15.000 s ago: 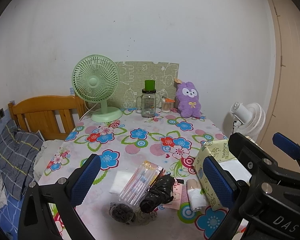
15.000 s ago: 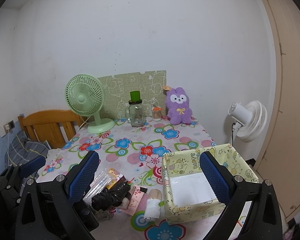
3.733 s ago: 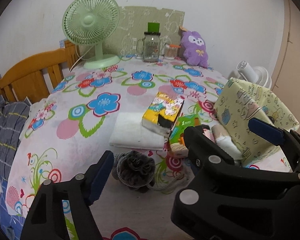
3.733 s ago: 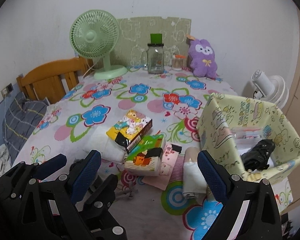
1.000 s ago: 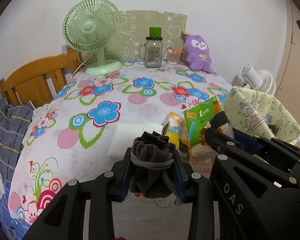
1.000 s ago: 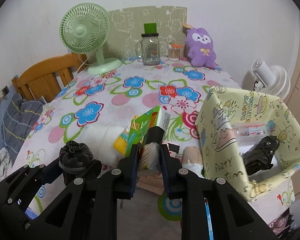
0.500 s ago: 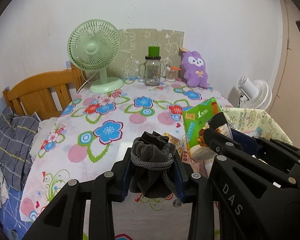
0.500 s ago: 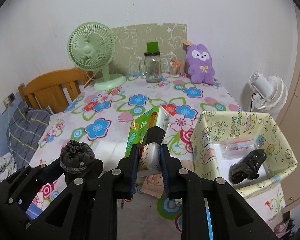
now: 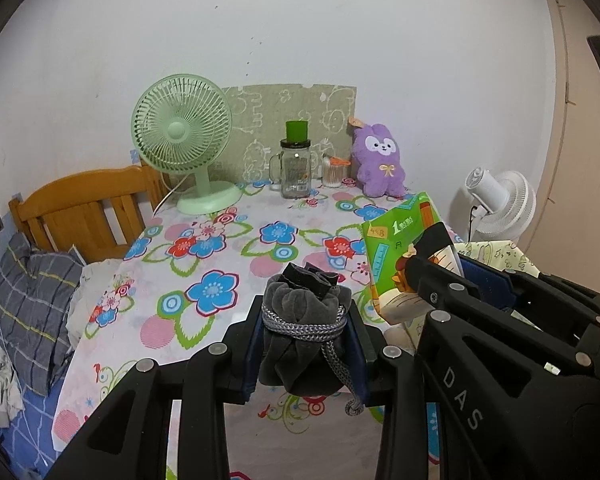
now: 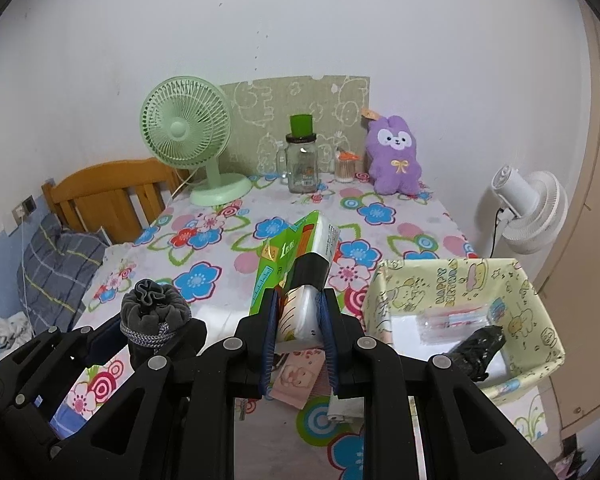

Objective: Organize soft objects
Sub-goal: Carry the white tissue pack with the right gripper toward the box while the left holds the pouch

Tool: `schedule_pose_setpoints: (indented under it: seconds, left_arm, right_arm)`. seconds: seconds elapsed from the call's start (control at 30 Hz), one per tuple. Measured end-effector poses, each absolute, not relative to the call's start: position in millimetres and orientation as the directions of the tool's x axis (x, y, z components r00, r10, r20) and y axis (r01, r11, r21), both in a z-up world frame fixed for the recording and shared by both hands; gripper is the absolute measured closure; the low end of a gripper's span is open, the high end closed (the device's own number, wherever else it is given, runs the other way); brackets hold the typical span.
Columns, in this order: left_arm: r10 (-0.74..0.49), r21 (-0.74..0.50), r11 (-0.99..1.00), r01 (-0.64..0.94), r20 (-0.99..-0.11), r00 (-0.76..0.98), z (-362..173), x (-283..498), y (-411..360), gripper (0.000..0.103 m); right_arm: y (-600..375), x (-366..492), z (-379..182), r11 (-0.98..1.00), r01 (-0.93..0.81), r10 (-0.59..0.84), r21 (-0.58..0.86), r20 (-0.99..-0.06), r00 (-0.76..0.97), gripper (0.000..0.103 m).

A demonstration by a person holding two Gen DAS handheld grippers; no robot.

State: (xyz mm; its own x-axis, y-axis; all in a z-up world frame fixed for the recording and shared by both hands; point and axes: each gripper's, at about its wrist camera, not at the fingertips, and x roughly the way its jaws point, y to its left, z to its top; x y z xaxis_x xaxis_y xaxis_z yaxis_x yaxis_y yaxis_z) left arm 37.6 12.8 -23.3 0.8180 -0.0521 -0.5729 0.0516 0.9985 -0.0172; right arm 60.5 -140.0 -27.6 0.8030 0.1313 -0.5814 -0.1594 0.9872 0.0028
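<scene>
My left gripper [image 9: 305, 344] is shut on a grey velvet drawstring pouch [image 9: 302, 320] and holds it above the flowered tablecloth [image 9: 220, 256]; the pouch also shows in the right wrist view [image 10: 154, 312]. My right gripper [image 10: 298, 320] is shut on a green tissue pack [image 10: 296, 264], lifted above the table, also seen in the left wrist view [image 9: 404, 256]. A yellow cartoon-print box [image 10: 452, 276] at the right holds a black folded umbrella [image 10: 476, 350] and a clear packet [image 10: 456, 318].
A green desk fan [image 10: 188, 136], a glass jar with green lid [image 10: 302, 160] and a purple plush rabbit [image 10: 396, 156] stand at the table's back. Pink cards [image 10: 296, 376] lie under my right gripper. A wooden bed frame [image 9: 80, 208] is left, a white floor fan [image 10: 528, 208] right.
Both grippers have risen and pulled back with their loads since a second ago; the table items below now look smaller and lower.
</scene>
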Motion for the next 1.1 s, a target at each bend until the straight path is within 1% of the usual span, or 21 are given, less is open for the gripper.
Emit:
schedule_pose_setpoints:
  seconds: [0.4,1.1]
  left_arm:
    - [-0.068,-0.009,0.997,0.076,-0.562,0.824,-14,41,-7,0.067]
    - [-0.133,-0.008,0.988,0.155,-0.563,0.816,-16,63,-54,0.067]
  right_arm:
    - [-158,62,-17,0.988,-0.154,0.126,-0.001,-0.566,0.815,0.079]
    - [-207,80,-15,0.993,-0.113,0.086,-0.014,-0.564,0.821,0.079]
